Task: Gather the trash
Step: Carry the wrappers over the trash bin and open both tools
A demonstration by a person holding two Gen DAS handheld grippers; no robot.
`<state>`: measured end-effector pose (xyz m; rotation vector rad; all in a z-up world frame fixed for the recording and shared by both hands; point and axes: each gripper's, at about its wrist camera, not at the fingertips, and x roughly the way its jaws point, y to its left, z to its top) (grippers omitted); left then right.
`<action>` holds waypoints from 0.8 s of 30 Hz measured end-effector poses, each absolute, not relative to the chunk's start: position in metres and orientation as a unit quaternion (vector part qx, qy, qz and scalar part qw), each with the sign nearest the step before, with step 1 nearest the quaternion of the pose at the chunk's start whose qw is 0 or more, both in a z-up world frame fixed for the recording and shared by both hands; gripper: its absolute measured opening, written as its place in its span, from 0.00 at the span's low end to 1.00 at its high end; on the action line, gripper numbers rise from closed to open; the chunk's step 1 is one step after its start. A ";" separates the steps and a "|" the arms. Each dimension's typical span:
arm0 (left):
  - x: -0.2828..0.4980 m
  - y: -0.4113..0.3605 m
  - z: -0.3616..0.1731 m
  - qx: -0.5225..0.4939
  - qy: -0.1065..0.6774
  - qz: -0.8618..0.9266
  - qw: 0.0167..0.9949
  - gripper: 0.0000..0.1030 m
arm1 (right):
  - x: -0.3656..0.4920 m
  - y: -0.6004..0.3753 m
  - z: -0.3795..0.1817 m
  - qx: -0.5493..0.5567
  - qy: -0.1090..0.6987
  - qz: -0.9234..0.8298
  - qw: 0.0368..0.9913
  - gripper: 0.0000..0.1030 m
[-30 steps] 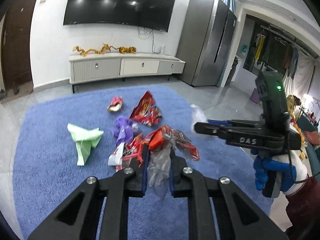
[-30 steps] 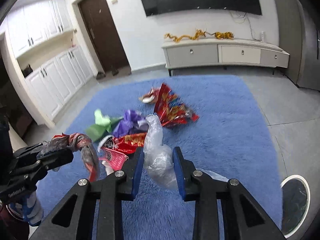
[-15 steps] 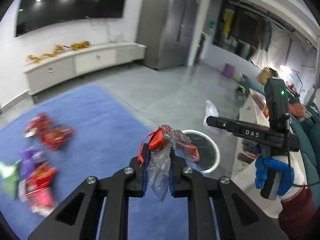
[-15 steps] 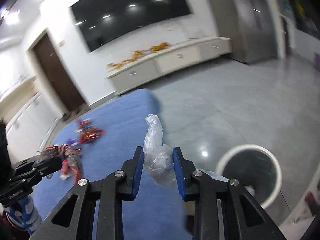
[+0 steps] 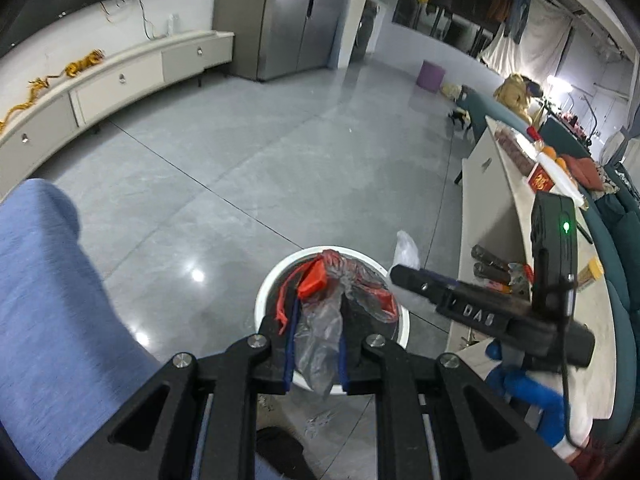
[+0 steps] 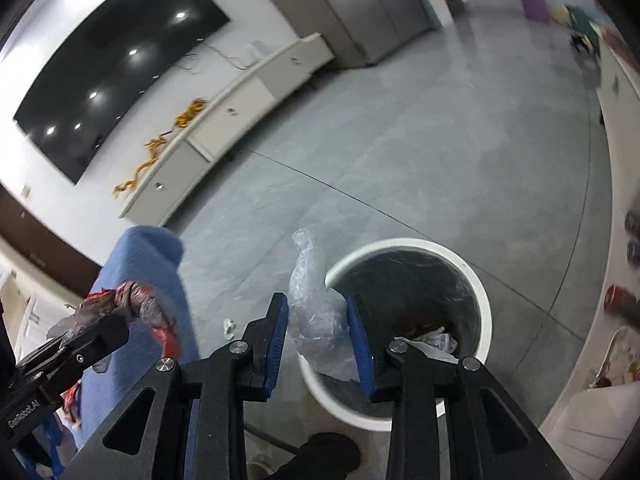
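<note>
My left gripper (image 5: 316, 312) is shut on a crumpled red and clear plastic wrapper (image 5: 332, 280) and holds it over the white round trash bin (image 5: 264, 284). My right gripper (image 6: 318, 316) is shut on a clear plastic bag (image 6: 308, 304) at the left rim of the same bin (image 6: 480, 292), which has a dark liner and some trash inside. The right gripper (image 5: 404, 272) also shows in the left wrist view, at the bin's right. The left gripper (image 6: 116, 328) with its wrapper (image 6: 136, 300) shows at the left in the right wrist view.
A blue carpet (image 5: 44, 300) lies left of the bin on a grey tiled floor (image 5: 240, 152). A low white table (image 5: 496, 216) with bottles and clutter stands to the right. A white TV cabinet (image 5: 120, 80) lines the far wall. A small white scrap (image 6: 229, 326) lies on the floor.
Both grippers have swung right from the carpet and its trash pile to the bin, each still holding its piece. The bin is now directly below them.
</note>
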<state>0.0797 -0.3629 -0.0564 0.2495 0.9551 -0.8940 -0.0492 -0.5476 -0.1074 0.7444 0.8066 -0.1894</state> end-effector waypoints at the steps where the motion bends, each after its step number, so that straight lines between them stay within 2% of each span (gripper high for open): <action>1: 0.081 -0.368 -0.061 0.116 0.447 -0.414 0.784 0.14 | -0.047 -0.549 -0.113 0.356 0.385 -0.094 0.846 0.29; 4: 0.092 -0.388 -0.079 0.112 0.466 -0.411 0.776 0.16 | -0.044 -0.558 -0.129 0.367 0.392 -0.103 0.837 0.34; 8: 0.099 -0.401 -0.097 0.101 0.490 -0.411 0.762 0.16 | -0.045 -0.567 -0.143 0.379 0.391 -0.115 0.831 0.47; 16: 0.098 -0.403 -0.102 0.089 0.495 -0.417 0.757 0.18 | -0.054 -0.567 -0.138 0.372 0.383 -0.143 0.833 0.48; 17: 0.097 -0.403 -0.101 0.088 0.495 -0.417 0.757 0.22 | -0.056 -0.566 -0.134 0.370 0.381 -0.148 0.834 0.48; 19: 0.096 -0.400 -0.096 0.081 0.490 -0.414 0.763 0.60 | -0.058 -0.565 -0.128 0.365 0.377 -0.157 0.837 0.48; 20: 0.095 -0.400 -0.093 0.076 0.484 -0.413 0.768 0.63 | -0.061 -0.563 -0.124 0.361 0.374 -0.162 0.839 0.48; 24: 0.092 -0.399 -0.087 0.067 0.483 -0.414 0.769 0.64 | -0.075 -0.560 -0.105 0.344 0.361 -0.184 0.847 0.48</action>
